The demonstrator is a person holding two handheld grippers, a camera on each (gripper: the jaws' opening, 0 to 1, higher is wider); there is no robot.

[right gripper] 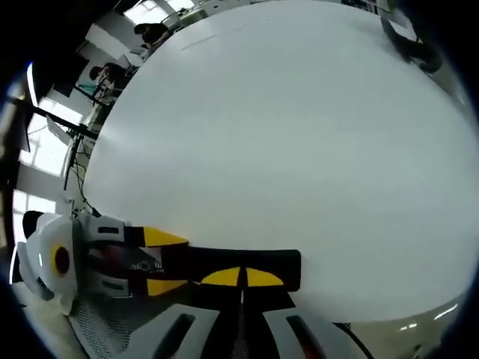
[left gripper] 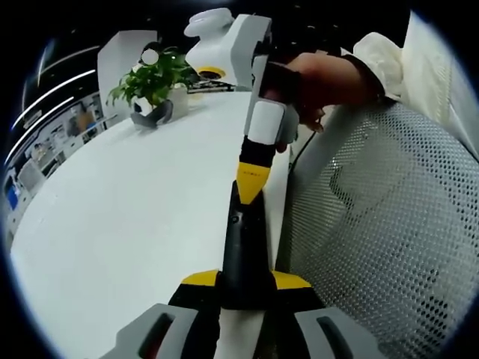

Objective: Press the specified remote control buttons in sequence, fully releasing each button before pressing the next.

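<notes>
Black remote (left gripper: 244, 247), white table (left gripper: 135, 217), green plant (left gripper: 153, 78).

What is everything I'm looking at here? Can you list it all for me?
Table: one, white, beneath everything.
Remote control: one, black, held over the table's edge.
Potted plant: one, green leaves, pale pot, far end of the table.
Mesh chair: one, white, beside the table.
Left gripper: one, grey with yellow tips, clamped on the remote control.
Right gripper: one, yellow-tipped, jaws together, tip at the remote control.
Hand: one, white sleeve, holding the right gripper.
</notes>
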